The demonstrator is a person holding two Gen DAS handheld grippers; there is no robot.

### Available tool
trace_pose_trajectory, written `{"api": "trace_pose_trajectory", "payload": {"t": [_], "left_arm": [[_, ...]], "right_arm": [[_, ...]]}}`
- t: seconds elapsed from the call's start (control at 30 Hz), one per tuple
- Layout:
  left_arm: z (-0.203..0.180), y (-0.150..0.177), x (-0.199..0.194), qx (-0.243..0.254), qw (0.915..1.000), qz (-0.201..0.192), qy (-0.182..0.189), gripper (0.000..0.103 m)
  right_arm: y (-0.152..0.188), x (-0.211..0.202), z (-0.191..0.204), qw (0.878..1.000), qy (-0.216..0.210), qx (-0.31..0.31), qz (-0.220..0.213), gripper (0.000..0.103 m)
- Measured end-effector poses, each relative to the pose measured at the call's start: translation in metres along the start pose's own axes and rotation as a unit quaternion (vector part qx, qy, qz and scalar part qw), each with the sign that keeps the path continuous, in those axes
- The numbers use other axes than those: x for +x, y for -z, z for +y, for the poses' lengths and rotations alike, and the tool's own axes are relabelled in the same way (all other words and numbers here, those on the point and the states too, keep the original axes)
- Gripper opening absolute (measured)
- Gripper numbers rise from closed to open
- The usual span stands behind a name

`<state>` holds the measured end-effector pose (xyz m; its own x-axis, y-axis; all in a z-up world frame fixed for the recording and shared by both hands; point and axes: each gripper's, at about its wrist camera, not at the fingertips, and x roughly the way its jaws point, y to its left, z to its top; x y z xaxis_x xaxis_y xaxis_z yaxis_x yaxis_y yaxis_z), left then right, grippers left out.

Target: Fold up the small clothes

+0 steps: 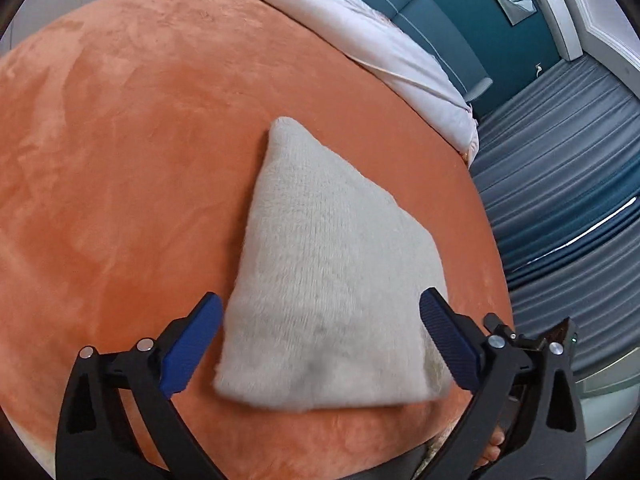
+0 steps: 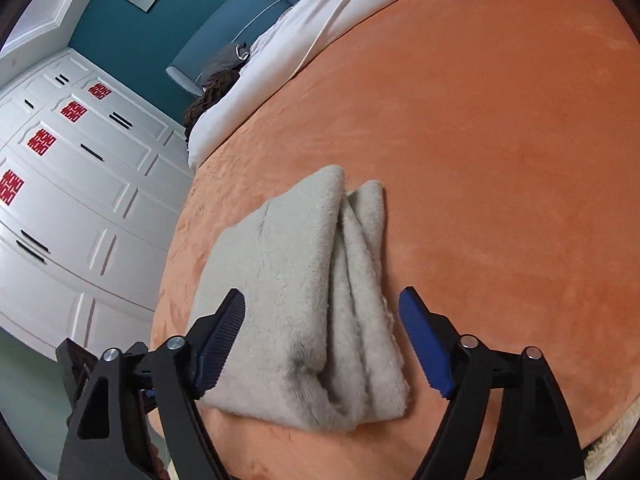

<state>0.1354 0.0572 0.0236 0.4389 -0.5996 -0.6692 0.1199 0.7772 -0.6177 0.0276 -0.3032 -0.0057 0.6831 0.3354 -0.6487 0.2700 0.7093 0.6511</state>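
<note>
Bed: an orange plush blanket (image 1: 120,168) covers it and fills most of both views; everything below is placed against the grey garment.
Bedding: a white duvet (image 1: 384,52) lies bunched at the far end of the bed, well beyond the garment.
Left-wrist view only: grey pleated curtains (image 1: 568,184) hang past the bed edge on the garment's right.
Right-wrist view only: a white wardrobe (image 2: 80,208) with red paper cut-outs stands off the garment's left.
Garment: a folded grey fleece piece (image 1: 332,280) lies flat on the blanket near the bed's near edge; the left-wrist view shows a smooth top face, the right-wrist view its stacked folded layers (image 2: 364,264).
Left hand-held gripper (image 1: 320,340): jaws wide, straddling the garment's near end, blue pads not pressing it.
Right hand-held gripper (image 2: 320,336): jaws wide, garment between them, ungripped.
</note>
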Motion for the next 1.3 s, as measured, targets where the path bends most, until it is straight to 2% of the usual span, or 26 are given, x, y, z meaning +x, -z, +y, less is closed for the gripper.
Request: {"api": "trace_pose_trajectory", "payload": {"t": [0.07,0.13,0.2,0.23,0.27,0.3,0.33,0.37,0.43,0.5,0.57,0.6,0.63,0.67,0.7,0.77,0.8,0.87,0.9,0.97,1.03,1.07,1.1,1.13,1.2,1.3], "left_arm": [[0.001,0.000,0.020,-0.005,0.9996,0.021,-0.016,0.098],[0.002,0.001,0.038,-0.012,0.9988,0.044,-0.018,0.097],[0.006,0.004,0.051,-0.019,0.9979,0.060,-0.014,0.087],[0.006,0.003,0.052,-0.016,0.9982,0.056,-0.016,0.077],[0.002,0.001,0.049,-0.007,0.9987,0.050,-0.012,0.071],[-0.005,-0.002,0.042,0.001,0.9992,0.040,-0.004,0.059],[-0.013,-0.005,0.031,0.012,0.9995,0.027,0.005,0.053],[-0.019,-0.008,0.023,0.025,0.9995,0.016,0.012,0.052],[-0.033,-0.013,0.010,0.053,0.9984,-0.008,0.020,0.052],[-0.038,-0.014,0.011,0.067,0.9974,-0.015,0.021,0.054],[-0.032,-0.008,0.036,0.080,0.9967,0.007,-0.011,0.055],[-0.023,-0.002,0.056,0.080,0.9955,0.030,-0.040,0.055],[-0.015,0.005,0.069,0.077,0.9940,0.043,-0.065,0.062],[-0.012,0.010,0.065,0.070,0.9957,0.025,-0.056,0.062],[-0.011,0.011,0.057,0.062,0.9966,0.016,-0.052,0.063],[-0.015,0.010,0.038,0.060,0.9962,0.001,-0.062,0.062],[-0.020,0.009,0.026,0.068,0.9952,-0.016,-0.069,0.061],[-0.033,0.010,0.007,0.090,0.9917,-0.047,-0.079,0.061],[-0.038,0.012,0.001,0.097,0.9905,-0.052,-0.082,0.061],[-0.048,0.012,0.006,0.104,0.9897,-0.043,-0.089,0.061],[-0.048,0.025,0.016,0.122,0.9862,-0.026,-0.109,0.061],[-0.049,0.028,0.024,0.131,0.9832,-0.014,-0.127,0.061],[-0.046,0.034,0.032,0.140,0.9788,0.003,-0.149,0.061],[-0.041,0.040,0.039,0.143,0.9759,0.019,-0.164,0.063],[-0.027,0.046,0.043,0.124,0.9792,0.029,-0.158,0.063],[-0.020,0.049,0.038,0.105,0.9819,0.026,-0.155,0.063]], "right_arm": [[0.003,0.036,-0.003,0.999,0.022,0.009,0.033,0.085],[0.008,0.066,-0.003,0.997,0.025,0.028,0.064,0.085],[0.010,0.082,-0.002,0.997,0.019,0.033,0.074,0.077],[0.006,0.083,0.006,0.997,0.014,0.012,0.072,0.052],[0.000,0.082,0.015,0.997,0.020,-0.004,0.073,0.040],[-0.008,0.074,0.030,0.997,0.022,-0.030,0.060,0.037],[-0.016,0.065,0.042,0.998,0.011,-0.053,0.045,0.034],[-0.022,0.051,0.057,0.996,-0.004,-0.082,0.024,0.033],[-0.034,0.028,0.078,0.992,-0.017,-0.123,-0.010,0.033],[-0.040,0.027,0.072,0.992,-0.012,-0.128,-0.018,0.034],[-0.039,0.059,0.043,0.993,0.029,-0.112,0.021,0.037],[-0.037,0.076,0.025,0.992,0.055,-0.098,0.050,0.038],[-0.032,0.090,0.010,0.990,0.081,-0.083,0.076,0.041],[-0.031,0.083,0.000,0.995,0.052,-0.060,0.057,0.044],[-0.033,0.072,-0.001,0.997,0.043,-0.045,0.043,0.044],[-0.035,0.041,0.011,0.997,0.058,-0.053,0.004,0.044],[-0.033,0.019,0.024,0.995,0.058,-0.081,-0.022,0.043],[-0.023,-0.007,0.045,0.990,0.045,-0.121,-0.047,0.037],[-0.017,-0.011,0.052,0.989,0.041,-0.136,-0.043,0.032],[-0.003,-0.004,0.064,0.985,0.040,-0.166,-0.014,0.010],[0.014,0.016,0.064,0.974,0.078,-0.210,0.017,0.000],[0.019,0.029,0.055,0.969,0.105,-0.219,0.034,0.000],[0.020,0.039,0.042,0.970,0.115,-0.210,0.043,0.000],[0.018,0.042,0.027,0.975,0.103,-0.191,0.044,0.000],[0.011,0.033,0.015,0.984,0.084,-0.151,0.042,0.000],[0.015,0.010,0.034,0.976,0.101,-0.191,0.021,0.000]]}}
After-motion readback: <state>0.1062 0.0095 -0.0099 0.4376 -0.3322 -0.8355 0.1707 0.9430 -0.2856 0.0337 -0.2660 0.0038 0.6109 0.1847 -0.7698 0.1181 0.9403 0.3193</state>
